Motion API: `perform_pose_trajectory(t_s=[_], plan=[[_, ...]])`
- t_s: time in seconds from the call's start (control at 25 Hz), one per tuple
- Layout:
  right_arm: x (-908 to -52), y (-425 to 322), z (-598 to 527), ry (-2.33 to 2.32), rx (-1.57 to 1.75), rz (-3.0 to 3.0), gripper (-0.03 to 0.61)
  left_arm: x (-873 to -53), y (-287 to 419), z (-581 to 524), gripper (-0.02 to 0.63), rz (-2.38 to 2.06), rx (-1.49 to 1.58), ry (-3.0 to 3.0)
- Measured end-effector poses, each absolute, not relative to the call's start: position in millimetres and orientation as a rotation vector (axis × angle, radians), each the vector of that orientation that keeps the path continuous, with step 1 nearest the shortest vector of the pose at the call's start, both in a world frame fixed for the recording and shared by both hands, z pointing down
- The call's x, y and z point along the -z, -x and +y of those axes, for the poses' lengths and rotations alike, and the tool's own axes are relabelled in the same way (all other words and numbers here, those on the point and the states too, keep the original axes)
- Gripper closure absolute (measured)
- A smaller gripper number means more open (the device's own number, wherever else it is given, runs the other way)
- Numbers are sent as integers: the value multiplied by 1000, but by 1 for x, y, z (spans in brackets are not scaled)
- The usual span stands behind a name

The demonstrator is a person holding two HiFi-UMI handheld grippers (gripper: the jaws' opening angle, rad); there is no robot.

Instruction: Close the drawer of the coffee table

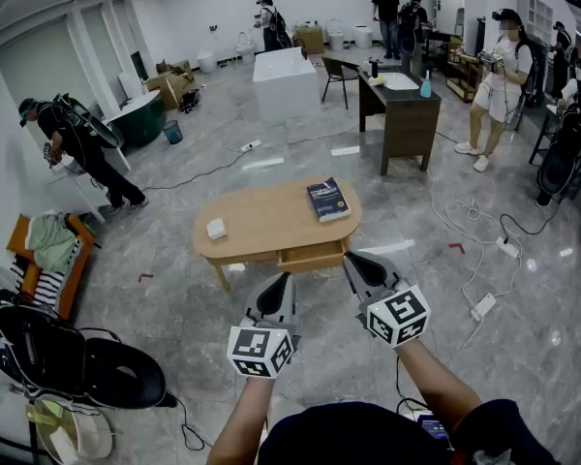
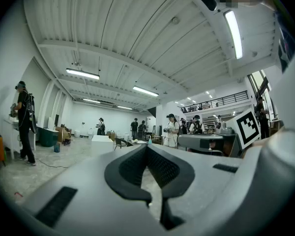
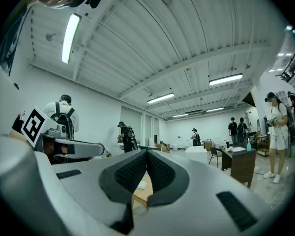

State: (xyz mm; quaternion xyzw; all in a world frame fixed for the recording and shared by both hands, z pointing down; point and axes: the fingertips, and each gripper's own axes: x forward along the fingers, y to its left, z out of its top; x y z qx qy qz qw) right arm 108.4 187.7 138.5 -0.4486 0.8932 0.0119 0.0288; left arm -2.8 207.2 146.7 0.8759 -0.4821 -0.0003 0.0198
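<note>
On the near side of the counter [image 1: 261,226], the drawer [image 1: 315,257] stands partly open. Left tongs [image 1: 283,279] and right tongs [image 1: 351,258] are closed, empty, short of it. Likely step: approach. Next, press the drawer front squarely inward.

The head view looks steeply down from a little way back, the oval worktop [image 1: 271,223] mid-frame and the left gripper [image 1: 284,281] and right gripper [image 1: 350,258] at lower centre. Each gripper view sits low, close behind its own fingers [image 2: 130,168], facing across the hall and tilted up so ceiling fills the upper half. The right gripper view shares with the head view what seems a sliver of that worktop, plus the dark desk [image 3: 242,163] at its right.
</note>
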Motion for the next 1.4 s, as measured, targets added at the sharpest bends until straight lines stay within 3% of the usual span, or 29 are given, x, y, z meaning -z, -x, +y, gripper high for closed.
perform_pose_trajectory(t_s=[1.4], plan=[[-149,-135,176,1401,27,2724,568,-156,-18,197,615,-1460,-21,-2686]])
